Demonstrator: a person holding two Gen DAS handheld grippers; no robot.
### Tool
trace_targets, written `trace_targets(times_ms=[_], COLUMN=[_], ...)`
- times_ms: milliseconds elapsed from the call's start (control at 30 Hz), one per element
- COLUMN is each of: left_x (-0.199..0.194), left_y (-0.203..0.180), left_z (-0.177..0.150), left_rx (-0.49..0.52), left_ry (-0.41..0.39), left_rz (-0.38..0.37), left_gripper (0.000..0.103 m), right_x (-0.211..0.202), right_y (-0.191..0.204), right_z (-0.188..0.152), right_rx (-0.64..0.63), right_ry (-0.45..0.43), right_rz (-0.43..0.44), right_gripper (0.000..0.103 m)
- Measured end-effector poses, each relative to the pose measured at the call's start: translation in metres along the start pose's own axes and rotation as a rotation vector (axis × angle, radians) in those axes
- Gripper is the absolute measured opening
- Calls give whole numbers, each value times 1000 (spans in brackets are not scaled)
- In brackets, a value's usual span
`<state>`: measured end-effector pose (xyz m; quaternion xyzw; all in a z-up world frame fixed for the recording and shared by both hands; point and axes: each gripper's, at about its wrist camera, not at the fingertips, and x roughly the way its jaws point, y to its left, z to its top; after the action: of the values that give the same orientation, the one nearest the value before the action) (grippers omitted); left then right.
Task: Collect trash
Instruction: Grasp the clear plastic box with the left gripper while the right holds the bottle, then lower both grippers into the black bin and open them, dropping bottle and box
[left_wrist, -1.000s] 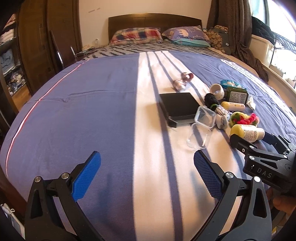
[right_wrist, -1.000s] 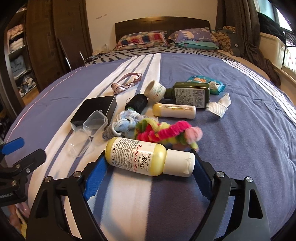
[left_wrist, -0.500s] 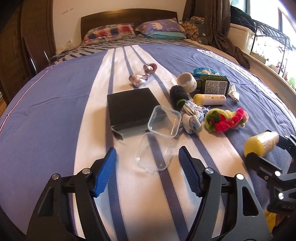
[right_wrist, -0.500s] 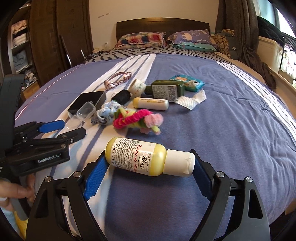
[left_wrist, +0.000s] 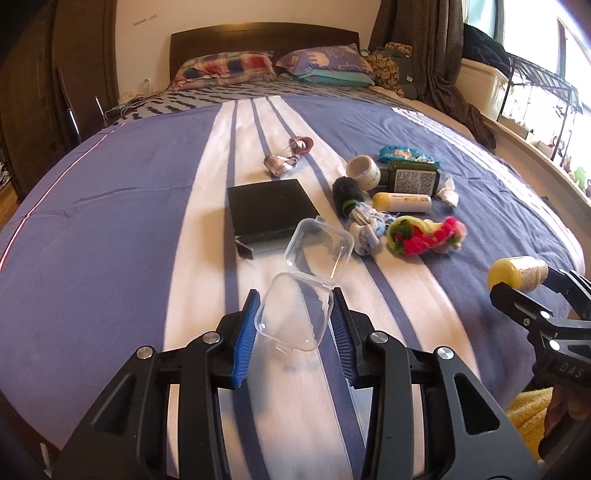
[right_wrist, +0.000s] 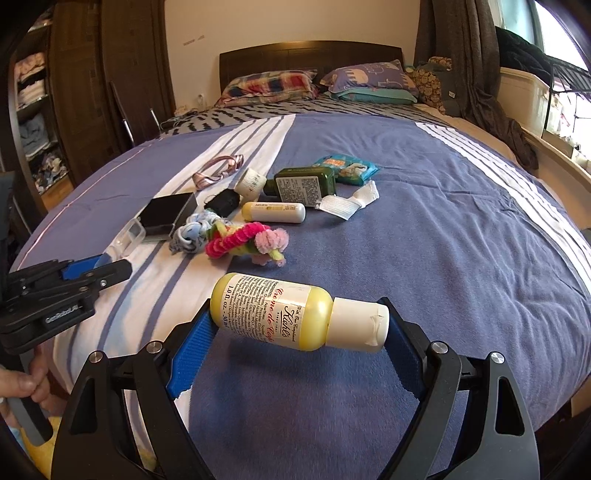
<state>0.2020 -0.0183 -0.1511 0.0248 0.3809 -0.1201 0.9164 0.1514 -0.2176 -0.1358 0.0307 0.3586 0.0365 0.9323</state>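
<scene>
My left gripper (left_wrist: 294, 325) is closed around the near half of a clear hinged plastic container (left_wrist: 295, 314), which lies open on the bed; its blue pads press both sides. My right gripper (right_wrist: 299, 334) is shut on a small yellow lotion bottle (right_wrist: 280, 317) with a white cap, held sideways above the bedspread; it also shows in the left wrist view (left_wrist: 517, 273). Other clutter on the bed: a black box (left_wrist: 269, 210), a pink and green pipe-cleaner toy (left_wrist: 424, 236), a green bottle (right_wrist: 304, 186), a second yellow tube (right_wrist: 273, 212), and a blue packet (right_wrist: 347, 168).
The blue and white striped bedspread (right_wrist: 424, 229) covers the whole bed. Pillows (left_wrist: 225, 68) and a dark headboard are at the far end. A wardrobe stands left, curtains and a window ledge right. A ribbon (left_wrist: 288, 155), a tape roll (left_wrist: 364, 171) and socks (left_wrist: 364, 225) lie among the clutter.
My left gripper moved forward to the clear container and closed on its near half. My right gripper pulled back from the pile with the yellow bottle still in it.
</scene>
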Motion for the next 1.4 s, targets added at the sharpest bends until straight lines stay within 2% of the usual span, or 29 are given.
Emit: trace_targets(times_ms=[333,633,800,967,1400], left_x=[-100,-138,-137,-119,-54], left_y=[-13,-29,-36,-39,-42], left_z=[-20,-51,-80,-119,-202], left_rx=[-11,-11,-13,-24,-66], left_ry=[-123,-145,-107,-19,218], left_rz=[5,-14,-17,-26,-70], left_gripper=[37,37,37,37,37], right_x=[-75,-122,-129,-122,-68], right_y=[5,4,4,2,5], right_z=[-12,-39,-59,-90,-161], right_rx=[-15,-30,-49,-53,-34], right_ry=[-82,-105,-88,-30,155], right_rz=[15,22,45,60,113], right_gripper=[85,85,85,85,85])
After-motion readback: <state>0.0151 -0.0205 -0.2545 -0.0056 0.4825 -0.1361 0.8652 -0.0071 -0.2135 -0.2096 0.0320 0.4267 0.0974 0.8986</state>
